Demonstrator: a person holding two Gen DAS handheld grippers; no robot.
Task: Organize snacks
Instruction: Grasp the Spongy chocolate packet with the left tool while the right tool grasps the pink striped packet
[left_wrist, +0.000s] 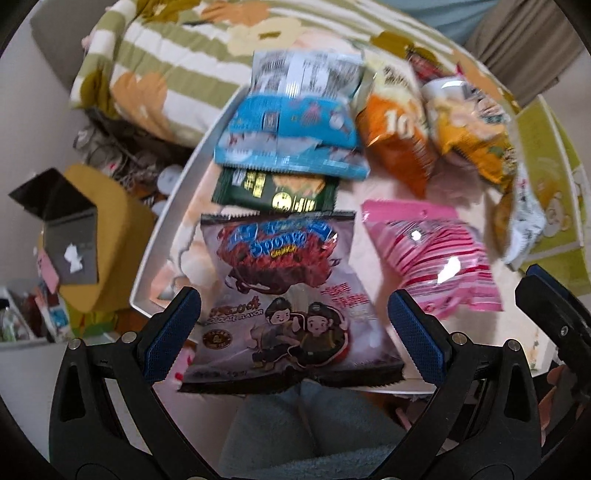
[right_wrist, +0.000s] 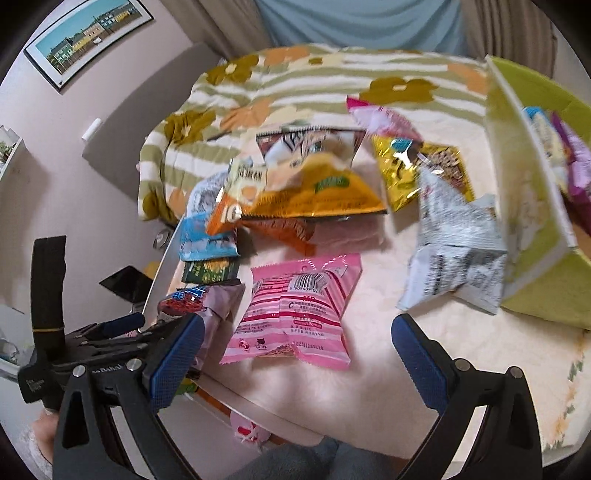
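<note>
1. The left gripper (left_wrist: 293, 325) hovers low over the near left part of the table (left_wrist: 369, 192), jaws spread wide on either side of the chocolate sponge packet (left_wrist: 291, 306), pads not touching it as far as the left wrist view shows.
2. That packet lies flat, its near seam hanging just past the table's near edge, a glossy silver-and-dark wrapper with two cartoon figures and red lettering, puffed in the middle.
3. The right gripper (right_wrist: 297, 343) is spread open too, holding nothing, poised above the pink striped packet (right_wrist: 295, 314), which lies barcode-up near the middle of the near edge.
4. Likely step: picking up one of these two packets to carry it to the green box (right_wrist: 535, 258) standing at the right edge, where a few packets already sit inside.
5. To do it well, the left jaws should come down around the packet's puffed waist and close gently; the film looks slippery and crushable.
6. Beyond the chocolate packet along the left edge sit the dark green packet (left_wrist: 275, 188), then the blue packet (left_wrist: 291, 136), overlapping like a row.
7. Orange and yellow bags (right_wrist: 314, 192) are heaped toward the far side; a white crumpled packet (right_wrist: 454, 254) leans against the green box.
8. The views are motion-blurred, so fine print stays unreadable.
</note>
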